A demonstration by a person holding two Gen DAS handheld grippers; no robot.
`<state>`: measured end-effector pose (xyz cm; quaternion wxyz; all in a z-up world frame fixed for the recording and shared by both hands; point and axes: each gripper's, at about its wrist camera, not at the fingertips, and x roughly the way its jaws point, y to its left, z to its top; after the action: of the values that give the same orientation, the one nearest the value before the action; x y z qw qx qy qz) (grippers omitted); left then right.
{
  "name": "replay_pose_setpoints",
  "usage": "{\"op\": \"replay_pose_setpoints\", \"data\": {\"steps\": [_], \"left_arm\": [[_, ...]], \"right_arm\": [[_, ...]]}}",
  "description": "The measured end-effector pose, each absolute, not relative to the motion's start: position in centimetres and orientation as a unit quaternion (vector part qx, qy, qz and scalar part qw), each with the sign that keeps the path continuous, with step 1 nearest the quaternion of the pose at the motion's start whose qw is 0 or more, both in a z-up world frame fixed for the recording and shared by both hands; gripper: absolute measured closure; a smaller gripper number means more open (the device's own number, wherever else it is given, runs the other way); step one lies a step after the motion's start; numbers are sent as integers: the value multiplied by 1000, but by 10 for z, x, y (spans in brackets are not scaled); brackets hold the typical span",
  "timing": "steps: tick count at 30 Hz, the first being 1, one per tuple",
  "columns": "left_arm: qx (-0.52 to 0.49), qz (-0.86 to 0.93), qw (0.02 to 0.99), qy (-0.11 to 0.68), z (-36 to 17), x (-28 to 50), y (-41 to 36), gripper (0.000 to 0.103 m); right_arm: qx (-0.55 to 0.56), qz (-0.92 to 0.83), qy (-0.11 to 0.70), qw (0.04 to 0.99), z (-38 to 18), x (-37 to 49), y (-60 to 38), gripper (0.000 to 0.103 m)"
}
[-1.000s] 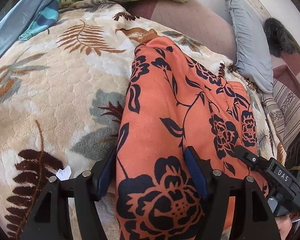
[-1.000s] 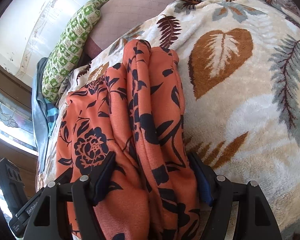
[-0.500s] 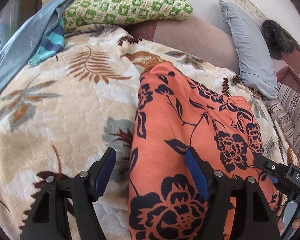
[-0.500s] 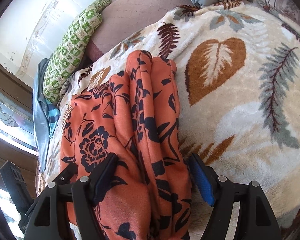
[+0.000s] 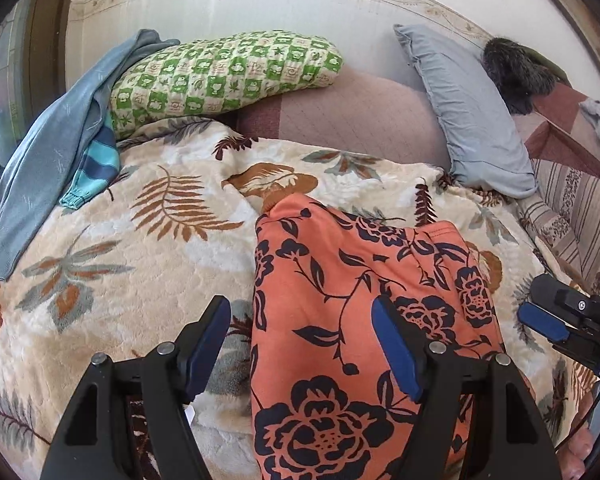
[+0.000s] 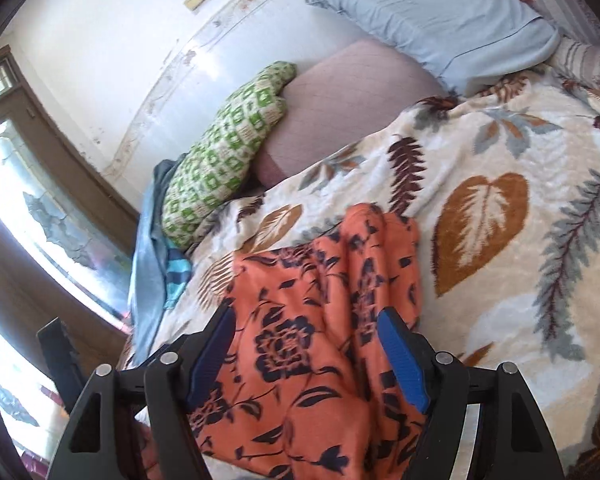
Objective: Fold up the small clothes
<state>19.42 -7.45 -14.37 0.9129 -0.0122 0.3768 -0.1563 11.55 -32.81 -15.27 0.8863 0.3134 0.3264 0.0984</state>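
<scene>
Left wrist view: left gripper point(image 5: 302, 340) at bottom centre, blue-padded jaws spread apart, nothing pinched; one pad over the blanket, the other over the cloth.
Garment: orange fabric with dark navy flower print point(image 5: 340, 320), folded lengthwise, lying flat from frame centre down to bottom edge, on the bed.
Bedding: cream plush blanket with brown and grey leaf pattern point(image 5: 140, 240) under the garment, fills left and middle.
Upper left: green-and-cream checked pillow point(image 5: 220, 72); grey-blue cloth with a striped teal cuff point(image 5: 60, 140) draped beside it.
Upper right: pale blue pillow point(image 5: 472, 116) leaning at the wall.
Right edge: right gripper point(image 5: 548, 320) partly visible, clear of the garment's right side.
Right wrist view: right gripper point(image 6: 308, 344) at bottom centre, jaws apart and just been closing slightly, not clamped; orange garment point(image 6: 320, 340) lies between and below the pads, bunched folds along its right side.
Blur: garment print is smeared in this view.
</scene>
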Motion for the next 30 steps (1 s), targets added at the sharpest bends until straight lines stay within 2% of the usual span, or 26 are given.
{"op": "replay_pose_setpoints", "data": {"steps": [7,10,12,14,20,24,30], "left_arm": [[57,-152,886,434,-172,195,-85,29],[55,-151,873,460,-189,199,-81,29],[38,-159,869,467,-190,203,-77,27],[31,-162,867,471,-192,204,-74,23],[15,-159,872,464,-182,208,-69,23],[2,-162,877,452,-172,211,-64,23],[1,-162,869,467,-179,221,-66,23]], "right_arm": [[335,118,414,838,-191,129,-301,38],[347,103,429,828,-202,133,-309,47],[349,94,438,823,-208,135,-313,56],[350,90,441,822,-212,136,-315,59],[339,95,444,824,-198,137,-317,60],[333,105,411,842,-166,148,-322,60],[315,90,433,840,-141,213,-320,59]]}}
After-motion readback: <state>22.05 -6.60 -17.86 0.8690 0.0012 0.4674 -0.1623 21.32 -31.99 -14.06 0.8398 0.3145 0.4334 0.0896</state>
